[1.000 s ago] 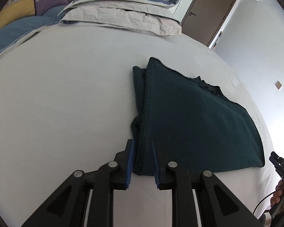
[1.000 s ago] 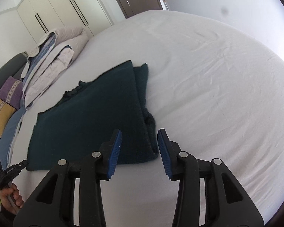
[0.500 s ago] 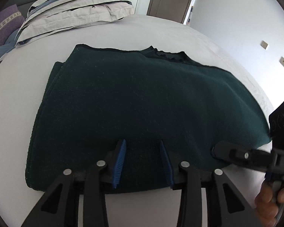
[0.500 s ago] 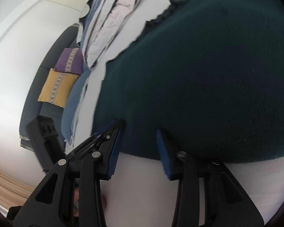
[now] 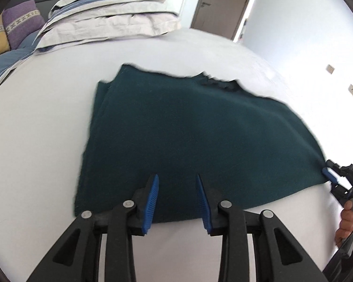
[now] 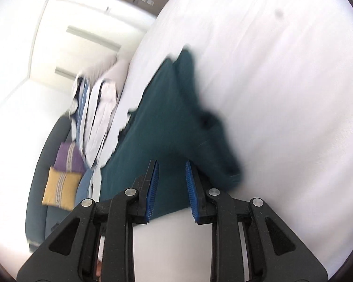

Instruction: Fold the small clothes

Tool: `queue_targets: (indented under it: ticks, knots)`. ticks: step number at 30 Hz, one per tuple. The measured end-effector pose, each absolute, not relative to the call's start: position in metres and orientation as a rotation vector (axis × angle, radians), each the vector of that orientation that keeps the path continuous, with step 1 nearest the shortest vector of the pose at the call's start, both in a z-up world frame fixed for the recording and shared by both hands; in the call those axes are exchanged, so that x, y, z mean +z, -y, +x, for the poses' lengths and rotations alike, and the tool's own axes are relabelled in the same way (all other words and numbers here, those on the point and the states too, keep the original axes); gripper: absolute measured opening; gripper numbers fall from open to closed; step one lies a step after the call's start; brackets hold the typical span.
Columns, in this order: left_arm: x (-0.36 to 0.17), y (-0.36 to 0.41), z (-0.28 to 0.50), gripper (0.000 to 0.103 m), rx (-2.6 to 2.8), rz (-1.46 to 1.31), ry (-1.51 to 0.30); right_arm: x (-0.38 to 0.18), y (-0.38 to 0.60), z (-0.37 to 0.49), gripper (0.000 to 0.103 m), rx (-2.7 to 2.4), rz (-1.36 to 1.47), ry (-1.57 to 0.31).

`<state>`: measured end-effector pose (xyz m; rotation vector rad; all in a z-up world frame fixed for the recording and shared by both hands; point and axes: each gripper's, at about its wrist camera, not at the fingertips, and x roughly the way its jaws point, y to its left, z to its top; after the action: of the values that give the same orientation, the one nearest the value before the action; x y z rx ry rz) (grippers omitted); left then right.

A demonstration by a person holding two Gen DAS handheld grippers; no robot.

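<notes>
White bed sheet [image 5: 47, 141]; folded bedding [image 5: 110, 16] upper left, brown door [image 5: 221, 4] top centre. Dark green garment [image 5: 188, 136] folded, mid-frame. Left gripper [image 5: 177, 199] just narrowed, right gripper [image 6: 171, 185] just widened; both parted, gripping nothing.

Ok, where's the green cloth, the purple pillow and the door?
green cloth [image 5: 188, 129], left wrist view, middle of its top layer
purple pillow [image 5: 23, 21], left wrist view, its front face
door [image 5: 218, 2], left wrist view, middle of the brown panel
</notes>
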<state>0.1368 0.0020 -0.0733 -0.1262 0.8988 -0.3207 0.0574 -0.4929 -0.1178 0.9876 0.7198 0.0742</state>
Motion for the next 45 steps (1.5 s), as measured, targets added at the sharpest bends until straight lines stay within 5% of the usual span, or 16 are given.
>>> queue_targets:
  ticks: [6,17,34,37,45]
  knots:
    - [-0.087,0.074,0.152,0.047,-0.412,-0.048,-0.916,-0.101,0.439,0.088,0.026,0.266,0.944,-0.772]
    - [-0.113,0.030,0.162,0.032,-0.353,-0.044,-0.960,-0.143,0.412,0.096,0.021,0.235,0.992,-0.833]
    - [-0.114,0.012,0.150,0.032,-0.333,-0.033,-0.954,-0.137,0.499,0.036,0.021,0.047,1.029,-0.740]
    - [-0.112,0.006,0.150,0.047,-0.264,-0.002,-0.942,-0.137,0.502,0.032,0.021,0.046,1.033,-0.739]
    - [-0.113,-0.027,0.154,0.047,-0.220,-0.013,-0.943,-0.135,0.510,0.020,0.023,0.036,1.045,-0.718]
